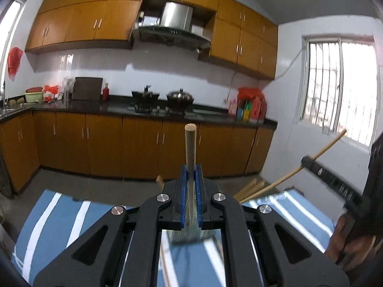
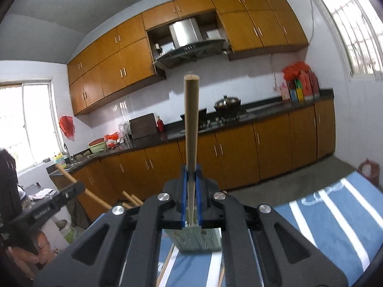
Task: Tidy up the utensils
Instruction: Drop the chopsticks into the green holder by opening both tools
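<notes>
My left gripper (image 1: 190,169) is shut on a wooden-handled utensil (image 1: 190,143) that points up and away, with its flat grey head below the jaws. My right gripper (image 2: 190,169) is shut on a similar wooden-handled utensil (image 2: 191,119), its grey slotted head (image 2: 199,239) under the fingers. Each gripper shows in the other's view, the right gripper (image 1: 308,161) holding its wooden stick up at the right, the left gripper (image 2: 80,187) at the left. Both are held above a blue cloth with white stripes (image 1: 67,217). More wooden handles (image 1: 251,186) lie at the cloth's far edge.
A kitchen lies ahead with orange cabinets (image 1: 143,148), a dark counter (image 1: 115,107), a stove with a wok (image 1: 180,98) and a range hood (image 1: 172,28). A sink (image 2: 71,165) is at the left. Windows (image 1: 340,88) are on the side wall. A red gas cylinder (image 2: 369,169) stands on the floor.
</notes>
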